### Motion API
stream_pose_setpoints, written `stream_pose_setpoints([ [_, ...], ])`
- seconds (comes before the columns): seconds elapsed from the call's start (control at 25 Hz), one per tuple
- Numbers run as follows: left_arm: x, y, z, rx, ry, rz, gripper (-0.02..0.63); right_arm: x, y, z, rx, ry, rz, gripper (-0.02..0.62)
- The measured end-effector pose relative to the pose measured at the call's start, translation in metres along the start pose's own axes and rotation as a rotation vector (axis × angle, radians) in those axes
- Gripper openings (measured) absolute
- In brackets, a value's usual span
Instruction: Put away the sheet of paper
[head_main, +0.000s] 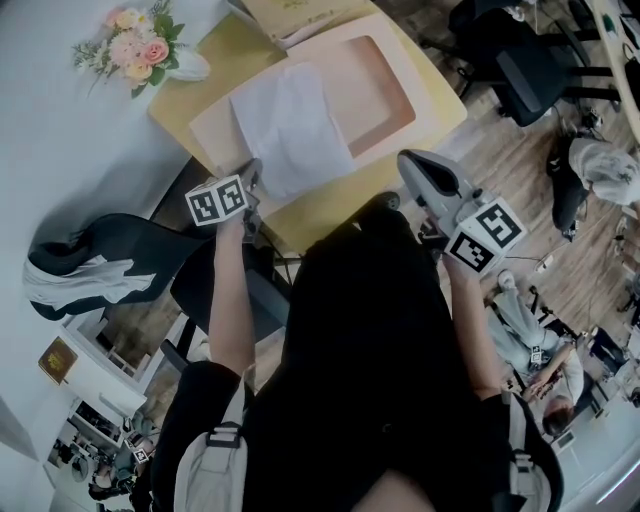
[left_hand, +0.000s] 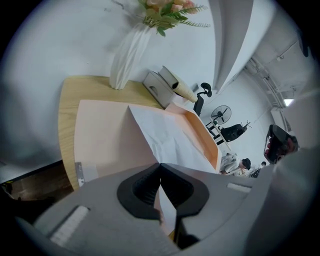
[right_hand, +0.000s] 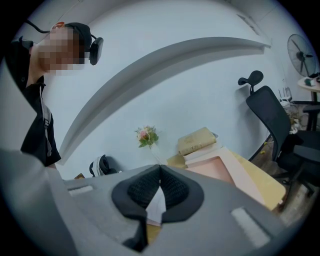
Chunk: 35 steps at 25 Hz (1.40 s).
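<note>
White wall (left_hand: 50, 40) far and left. Wood-plank floor (head_main: 510, 160) right. Black office chair (head_main: 530, 65) far right. Light wooden table (head_main: 210, 60) centre. Standing fan (left_hand: 220, 114) far off. Even, bright indoor light.

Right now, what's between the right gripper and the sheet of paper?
In the head view, only the pink folder's border and a strip of bare wooden tabletop lie between the right gripper and the sheet of paper.

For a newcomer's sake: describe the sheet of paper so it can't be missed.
Find the wooden table with the vase at one corner. On it lies a pink tray, and the sheet rests across that. It alone is flat, white and creased, its near corner pinched in the left gripper.
</note>
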<state>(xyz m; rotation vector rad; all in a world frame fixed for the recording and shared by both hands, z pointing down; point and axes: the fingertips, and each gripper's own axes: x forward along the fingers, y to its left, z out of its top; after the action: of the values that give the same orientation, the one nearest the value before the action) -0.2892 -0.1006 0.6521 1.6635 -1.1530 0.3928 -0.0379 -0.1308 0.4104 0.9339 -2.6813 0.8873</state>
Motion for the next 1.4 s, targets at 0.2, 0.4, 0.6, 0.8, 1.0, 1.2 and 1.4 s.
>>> stream_pose_setpoints([
  [0.2,0.0,0.011,0.0,-0.021,-0.015,0.039,0.01,-0.001,-0.001,-0.002,0.001,0.005,-0.001,0.003],
  [0.4,0.005,0.01,0.004,-0.035,-0.032,0.043,0.01,-0.001,-0.001,-0.002,0.005,0.005,-0.003,0.002],
  [0.6,0.012,0.006,0.009,-0.052,-0.049,0.043,0.011,-0.003,-0.003,-0.003,0.012,0.003,-0.011,0.002],
  [0.8,0.023,-0.004,0.009,-0.054,-0.039,0.019,0.011,-0.003,-0.005,-0.003,0.018,0.001,-0.017,0.003],
  [1.0,0.04,-0.024,0.006,-0.052,-0.022,-0.017,0.011,-0.003,-0.006,-0.004,0.023,-0.003,-0.018,0.003],
  [1.2,0.055,-0.042,0.008,-0.071,-0.026,-0.047,0.011,-0.009,-0.009,-0.005,0.029,-0.004,-0.032,0.002],
  [1.4,0.07,-0.057,0.012,-0.073,-0.033,-0.059,0.011,-0.018,-0.013,-0.008,0.035,-0.007,-0.051,0.003],
])
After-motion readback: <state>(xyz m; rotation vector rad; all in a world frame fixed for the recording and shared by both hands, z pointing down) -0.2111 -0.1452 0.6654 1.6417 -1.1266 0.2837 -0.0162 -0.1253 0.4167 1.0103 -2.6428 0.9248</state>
